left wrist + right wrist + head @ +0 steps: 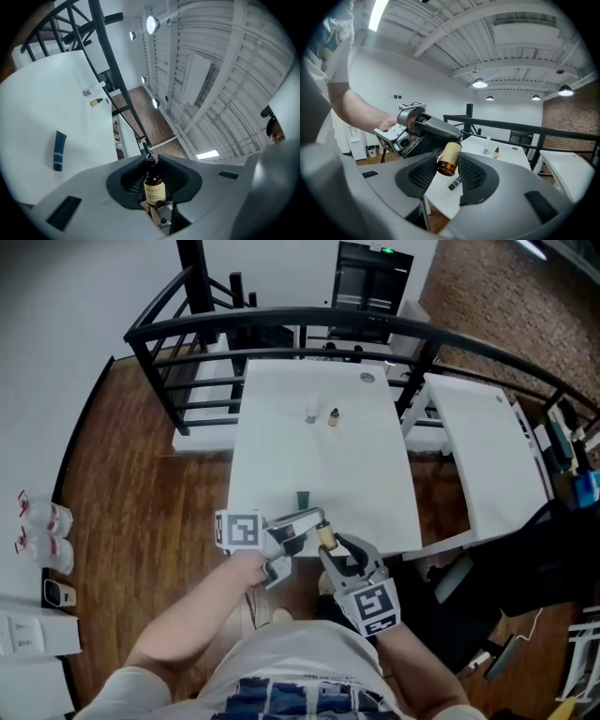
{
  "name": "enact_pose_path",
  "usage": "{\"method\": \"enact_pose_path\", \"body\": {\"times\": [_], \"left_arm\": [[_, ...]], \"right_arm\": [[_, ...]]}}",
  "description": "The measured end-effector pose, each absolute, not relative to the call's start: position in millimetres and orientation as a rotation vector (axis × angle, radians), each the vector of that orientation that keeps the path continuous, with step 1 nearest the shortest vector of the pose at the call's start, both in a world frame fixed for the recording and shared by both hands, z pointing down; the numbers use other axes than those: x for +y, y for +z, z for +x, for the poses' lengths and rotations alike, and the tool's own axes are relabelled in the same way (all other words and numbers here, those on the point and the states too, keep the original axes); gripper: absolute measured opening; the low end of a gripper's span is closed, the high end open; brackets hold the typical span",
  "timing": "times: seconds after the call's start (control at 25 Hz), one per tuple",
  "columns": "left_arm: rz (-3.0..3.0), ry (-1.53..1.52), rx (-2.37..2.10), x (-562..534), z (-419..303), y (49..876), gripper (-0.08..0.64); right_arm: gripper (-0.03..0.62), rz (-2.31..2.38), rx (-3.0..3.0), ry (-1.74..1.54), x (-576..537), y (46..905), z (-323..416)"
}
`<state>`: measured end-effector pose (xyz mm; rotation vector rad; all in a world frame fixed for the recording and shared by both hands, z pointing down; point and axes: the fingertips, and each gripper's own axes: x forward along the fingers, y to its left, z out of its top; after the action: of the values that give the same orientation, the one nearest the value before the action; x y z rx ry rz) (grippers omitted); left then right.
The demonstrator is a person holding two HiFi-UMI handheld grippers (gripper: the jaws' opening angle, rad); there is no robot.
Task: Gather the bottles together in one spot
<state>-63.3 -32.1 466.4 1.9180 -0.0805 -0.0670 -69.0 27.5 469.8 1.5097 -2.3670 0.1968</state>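
Amber bottle (325, 538) is clamped by both left tool (305, 526) and right tool (336, 557) over the desk's (281, 456) near edge. Looks mid-handover, then it needs carrying to the far-edge bottles (311, 413).

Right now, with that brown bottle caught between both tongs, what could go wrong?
1. The amber bottle is gripped in mid-air by the left tongs and the right tongs, near the table edge. A clumsy release could drop it onto the wooden floor.
2. A dark tube lies just ahead, and a low pass might knock it.
3. The clear bottle and dropper bottle stand close together, so a careless set-down beside them could topple them.
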Motion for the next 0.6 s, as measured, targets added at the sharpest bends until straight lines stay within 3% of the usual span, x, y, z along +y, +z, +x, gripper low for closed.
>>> {"method": "enact_pose_path", "body": {"times": [0.44,0.6], "left_arm": [[2.255,0.046,-0.262,-64,-8,455,0.064],[2.377,0.078,-0.478,-113,14,452,0.064]], "right_arm": [[0.162,1.449,-2.368,0.182,-9,485,-13],[0.205,1.42,-2.357,0.25,-32,496,29]]}}
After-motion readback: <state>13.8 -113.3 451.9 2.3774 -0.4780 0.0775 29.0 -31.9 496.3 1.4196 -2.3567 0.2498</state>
